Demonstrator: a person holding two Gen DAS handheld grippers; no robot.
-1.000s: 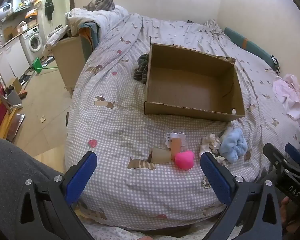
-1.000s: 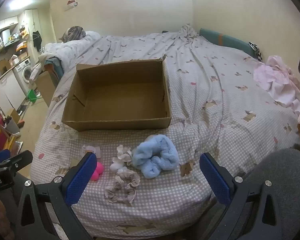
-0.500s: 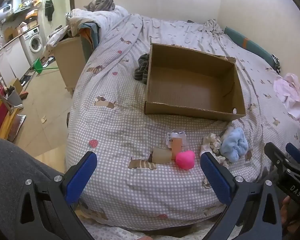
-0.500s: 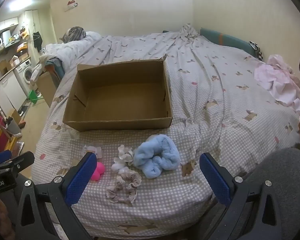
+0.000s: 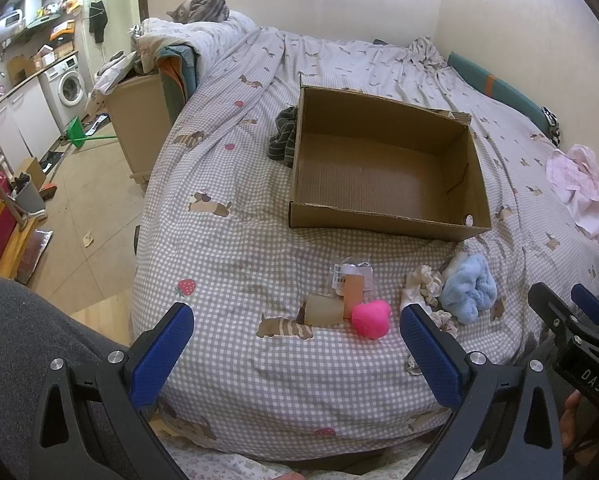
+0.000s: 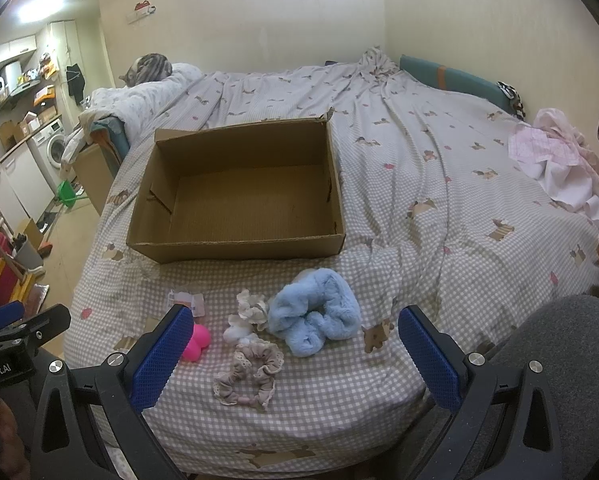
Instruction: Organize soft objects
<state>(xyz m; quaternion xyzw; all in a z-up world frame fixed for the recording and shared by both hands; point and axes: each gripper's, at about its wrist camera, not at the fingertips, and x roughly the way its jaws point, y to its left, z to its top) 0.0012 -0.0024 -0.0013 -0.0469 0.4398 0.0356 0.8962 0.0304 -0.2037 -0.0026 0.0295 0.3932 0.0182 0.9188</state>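
An empty cardboard box (image 5: 383, 204) (image 6: 235, 246) sits open on the bed. In front of it lie a fluffy blue scrunchie (image 5: 469, 290) (image 6: 315, 312), a white scrunchie (image 6: 249, 312), a beige lace scrunchie (image 6: 249, 372), a pink heart sponge (image 5: 371, 318) (image 6: 197, 342), a beige sponge (image 5: 323, 310) and a packaged orange sponge (image 5: 353, 284). My left gripper (image 5: 297, 340) is open, held back from the bed edge, nothing between its fingers. My right gripper (image 6: 295, 348) is open too, short of the scrunchies.
A checked sheet with dog prints covers the bed (image 6: 439, 184). Pink clothes (image 6: 555, 164) lie at the right, a dark striped cloth (image 5: 283, 140) left of the box. A cat (image 5: 199, 10) rests on bedding at the far left. A grey-clad leg (image 5: 23, 344) is near the left gripper.
Both views have crept slightly forward toward the bed. The objects have not moved and both grippers stay open.
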